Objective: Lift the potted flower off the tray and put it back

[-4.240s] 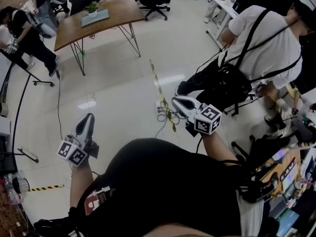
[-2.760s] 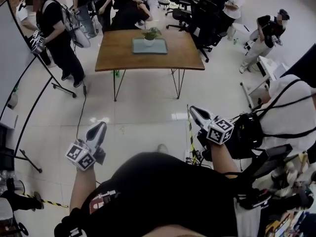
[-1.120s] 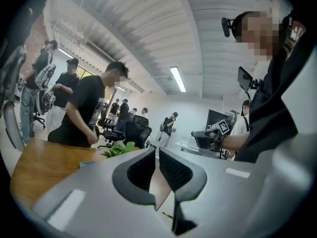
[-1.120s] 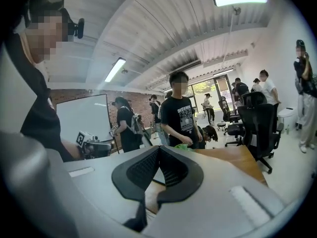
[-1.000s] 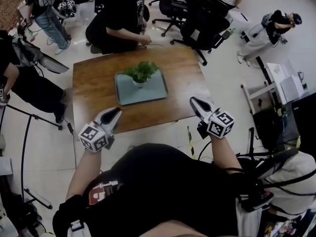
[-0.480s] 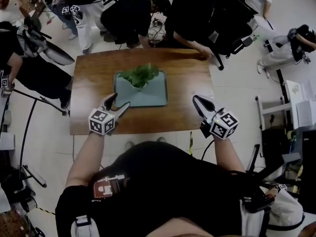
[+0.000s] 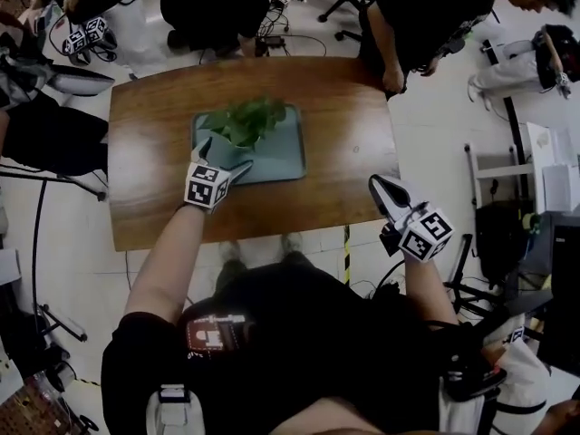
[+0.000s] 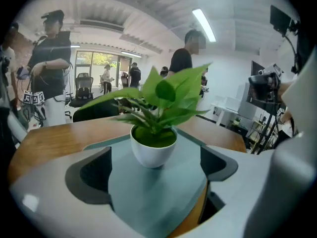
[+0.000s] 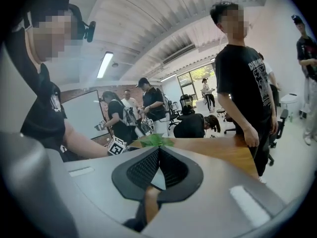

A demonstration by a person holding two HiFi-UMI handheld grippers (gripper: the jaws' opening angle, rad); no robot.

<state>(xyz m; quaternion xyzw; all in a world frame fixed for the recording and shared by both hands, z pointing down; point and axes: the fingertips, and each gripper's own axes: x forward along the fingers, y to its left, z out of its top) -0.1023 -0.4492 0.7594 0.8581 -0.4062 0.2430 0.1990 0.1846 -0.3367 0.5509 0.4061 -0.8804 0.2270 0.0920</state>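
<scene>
A small green plant [image 7: 243, 120] in a white pot [image 8: 153, 150] stands on a grey-blue tray [image 7: 281, 157] on the wooden table [image 7: 335, 134]. My left gripper [image 7: 224, 155] hovers low over the tray's near left part. Its jaws have just been opening and now stand wide, with nothing between the pads. In the left gripper view [image 8: 154, 176] the pot sits just ahead of the gap, untouched. My right gripper [image 7: 384, 191] is shut and empty above the table's near right edge. In its own view [image 9: 158, 170] the pads meet, with the leaves [image 9: 156, 141] beyond.
Several people stand around the table's far side. One leans a hand [image 7: 391, 82] on the far right edge. Another stands close at the right [image 9: 245, 83]. Office chairs and a cable [image 7: 346, 243] lie on the floor nearby.
I have come up to the table. My left gripper moved forward and down to the tray and went from shut to wide open. The right gripper stayed shut and shifted slightly.
</scene>
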